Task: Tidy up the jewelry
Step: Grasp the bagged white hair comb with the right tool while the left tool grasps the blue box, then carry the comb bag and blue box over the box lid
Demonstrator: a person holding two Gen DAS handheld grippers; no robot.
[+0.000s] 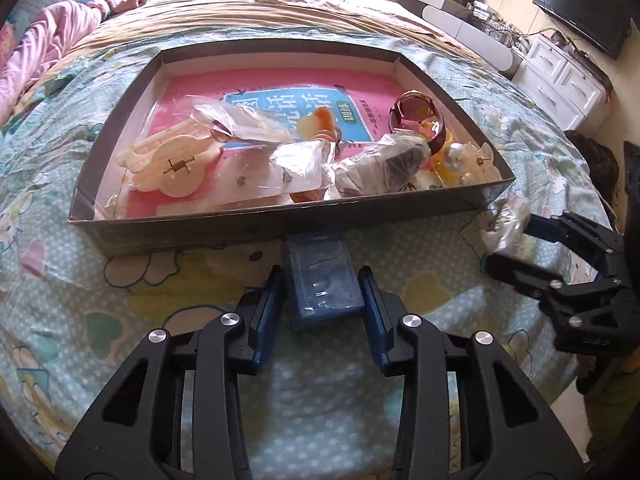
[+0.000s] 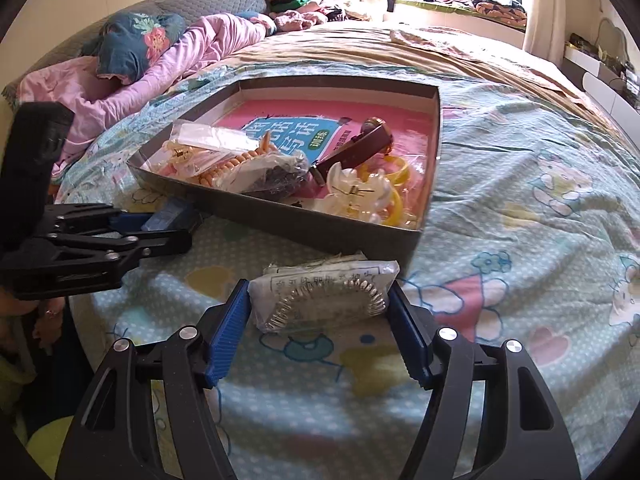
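A shallow grey box (image 1: 208, 226) (image 2: 280, 228) on the bed holds jewelry: a cream hair claw (image 1: 172, 160), clear bagged pieces (image 1: 296, 168), a brown bangle (image 1: 420, 116) (image 2: 356, 148), pearls (image 1: 456, 154) and yellow rings (image 2: 396, 200). My left gripper (image 1: 322, 280) (image 2: 176, 224) is shut on a small blue case (image 1: 322, 276) (image 2: 170, 212) just in front of the box. My right gripper (image 2: 320, 300) (image 1: 500, 240) is shut on a clear bag with a silver spiral bracelet (image 2: 324, 300) (image 1: 506, 224), near the box's front right corner.
A pink book (image 1: 280, 92) lines the box floor. The patterned bedsheet (image 1: 100, 300) surrounds the box. Pink bedding and pillows (image 2: 160, 60) lie at the far left. White drawers and a TV (image 1: 580, 12) stand right of the bed.
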